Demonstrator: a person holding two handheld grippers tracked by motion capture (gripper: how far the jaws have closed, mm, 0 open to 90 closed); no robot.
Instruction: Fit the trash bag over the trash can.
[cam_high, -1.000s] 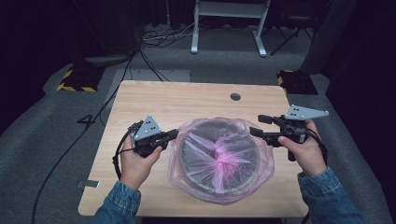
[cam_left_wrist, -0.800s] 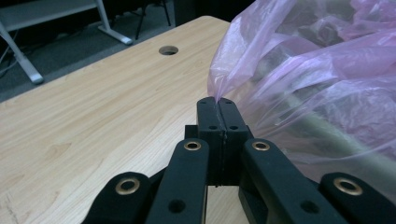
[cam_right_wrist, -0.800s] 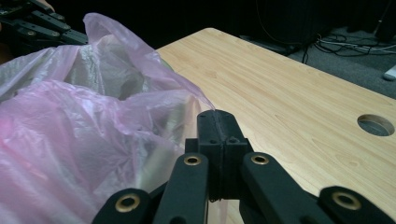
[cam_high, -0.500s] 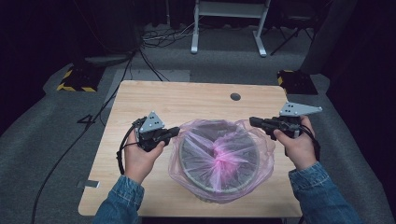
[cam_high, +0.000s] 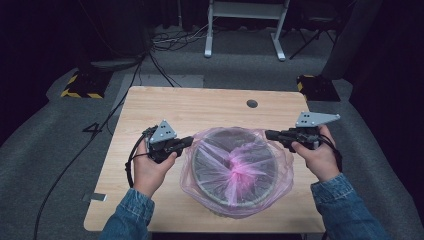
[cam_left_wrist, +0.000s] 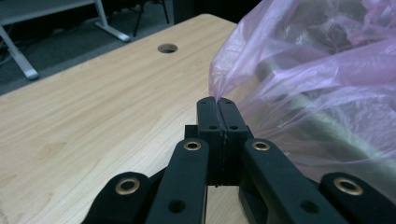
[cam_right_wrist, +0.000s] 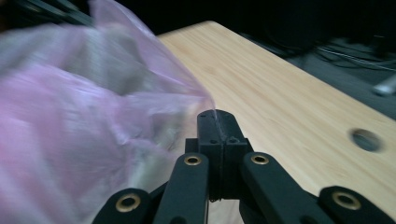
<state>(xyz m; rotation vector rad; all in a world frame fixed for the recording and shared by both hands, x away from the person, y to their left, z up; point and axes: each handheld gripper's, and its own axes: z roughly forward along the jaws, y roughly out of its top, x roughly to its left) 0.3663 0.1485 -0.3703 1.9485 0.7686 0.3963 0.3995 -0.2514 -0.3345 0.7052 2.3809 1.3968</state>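
mostly translucent pink bag, crinkled, draped over round bin

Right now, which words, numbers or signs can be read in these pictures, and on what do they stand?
"4": dark figure on the grey floor left of the table.
Yellow-black hazard stripes, no words: on the floor block.
Bag and grippers carry no readable text.

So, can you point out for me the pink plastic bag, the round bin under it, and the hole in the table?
pink plastic bag (cam_high: 240, 167): high view, on the gathered pink centre.
round bin (cam_high: 200, 172): high view, on its left rim, seen through the film.
hole in the table (cam_high: 252, 103): high view, on its middle.
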